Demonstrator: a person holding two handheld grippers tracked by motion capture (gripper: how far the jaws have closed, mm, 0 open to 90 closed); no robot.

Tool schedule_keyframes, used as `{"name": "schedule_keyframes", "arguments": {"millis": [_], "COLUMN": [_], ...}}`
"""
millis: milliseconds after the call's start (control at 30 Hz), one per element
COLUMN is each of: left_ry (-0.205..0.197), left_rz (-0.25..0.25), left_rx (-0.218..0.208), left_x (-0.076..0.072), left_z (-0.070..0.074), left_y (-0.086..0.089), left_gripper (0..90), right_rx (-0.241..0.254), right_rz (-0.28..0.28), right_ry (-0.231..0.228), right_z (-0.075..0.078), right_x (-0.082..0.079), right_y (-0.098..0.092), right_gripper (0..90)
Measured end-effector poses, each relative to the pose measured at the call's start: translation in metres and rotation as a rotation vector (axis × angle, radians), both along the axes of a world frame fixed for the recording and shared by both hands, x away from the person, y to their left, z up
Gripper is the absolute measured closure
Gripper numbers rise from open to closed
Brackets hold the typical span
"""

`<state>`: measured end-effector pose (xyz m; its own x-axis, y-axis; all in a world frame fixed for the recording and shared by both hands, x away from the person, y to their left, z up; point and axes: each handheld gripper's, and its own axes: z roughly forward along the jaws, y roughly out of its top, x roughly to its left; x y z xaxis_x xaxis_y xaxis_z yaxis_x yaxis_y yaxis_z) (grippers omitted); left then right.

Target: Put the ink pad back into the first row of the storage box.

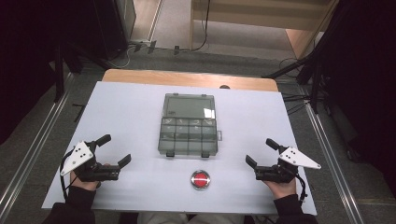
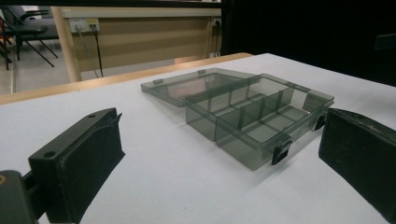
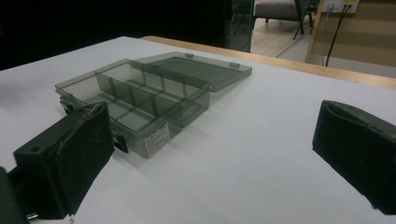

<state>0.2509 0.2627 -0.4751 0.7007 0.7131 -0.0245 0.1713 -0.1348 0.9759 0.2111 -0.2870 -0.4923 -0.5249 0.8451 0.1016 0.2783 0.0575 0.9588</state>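
Observation:
A smoky transparent compartment box [image 1: 189,135] lies open at the table's middle, its lid [image 1: 189,106] flat on the far side. Its divided compartments [image 2: 261,119] look empty, as they do in the right gripper view [image 3: 133,100]. My left gripper [image 1: 115,149] rests at the table's left front, held by a hand, jaws wide apart and empty. My right gripper [image 1: 262,151] sits at the right front, also open and empty. Both point toward the box, each well short of it.
A red round button [image 1: 200,179] sits near the front edge between the grippers. The white table top [image 1: 126,112] ends in a wooden strip [image 1: 187,78] at the far side. Dark stands and cables lie beyond on the floor.

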Motion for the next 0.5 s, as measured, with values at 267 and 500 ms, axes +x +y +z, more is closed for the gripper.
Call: {"name": "schedule_keyframes", "arguments": {"millis": [267, 500], "left_ry": [0.0, 0.001], "left_rz": [-0.003, -0.003], "left_rx": [-0.001, -0.001], "left_x": [-0.0001, -0.0001], "left_z": [0.0003, 0.0003], "left_y": [-0.0004, -0.0004], "left_gripper": [0.0, 0.0], "right_rx": [0.006, 0.018], "right_rz": [-0.002, 0.003], "right_ry": [-0.002, -0.008], "right_z": [0.0003, 0.0012], "right_x": [-0.0009, -0.0022], "right_y": [-0.0004, -0.0007], "right_gripper": [0.0, 0.0]}}
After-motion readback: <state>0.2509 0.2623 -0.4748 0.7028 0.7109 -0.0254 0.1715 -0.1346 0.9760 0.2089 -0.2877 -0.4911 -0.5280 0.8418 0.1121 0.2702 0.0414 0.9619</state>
